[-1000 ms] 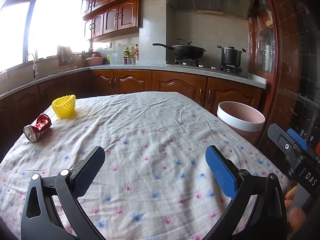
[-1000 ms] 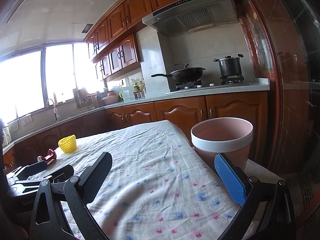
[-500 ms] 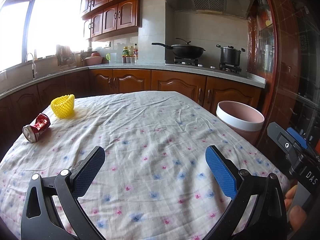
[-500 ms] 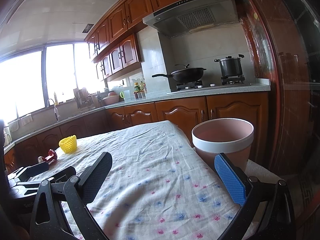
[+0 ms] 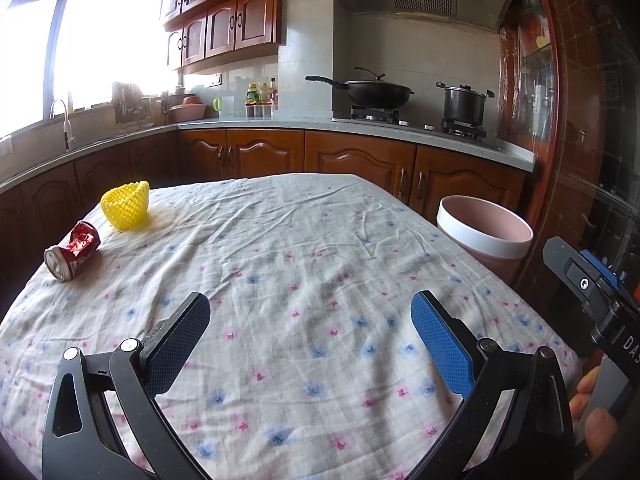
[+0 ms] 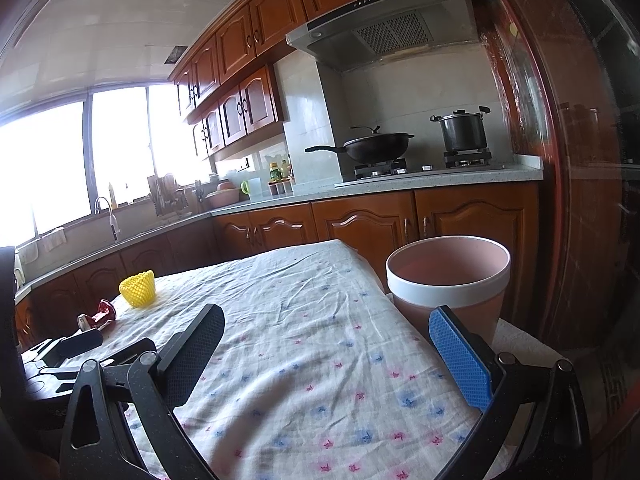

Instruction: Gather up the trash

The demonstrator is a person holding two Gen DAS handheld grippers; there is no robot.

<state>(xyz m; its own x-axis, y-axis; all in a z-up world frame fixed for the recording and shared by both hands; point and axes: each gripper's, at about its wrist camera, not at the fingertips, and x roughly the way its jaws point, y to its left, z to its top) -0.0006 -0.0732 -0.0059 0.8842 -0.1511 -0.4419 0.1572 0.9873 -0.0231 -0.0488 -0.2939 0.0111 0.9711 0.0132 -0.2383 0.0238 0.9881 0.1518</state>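
A crushed red can (image 5: 72, 251) lies on its side at the far left of the cloth-covered table (image 5: 304, 248), with a yellow foam fruit net (image 5: 126, 205) just behind it. A pink bin with a white rim (image 5: 484, 236) stands off the table's right edge. My left gripper (image 5: 310, 312) is open and empty over the near part of the table. My right gripper (image 6: 326, 330) is open and empty, just in front of the bin (image 6: 448, 280). The can (image 6: 98, 316) and the net (image 6: 138, 288) also show far left in the right wrist view.
Wooden kitchen cabinets and a grey counter (image 5: 256, 124) run behind the table. A wok (image 5: 376, 92) and a pot (image 5: 464, 102) sit on the stove. The right gripper's body (image 5: 592, 292) shows at the right edge of the left wrist view.
Both views have shifted slightly, with the can, net and bin drifting a little in the frames. Both grippers stay open and empty.
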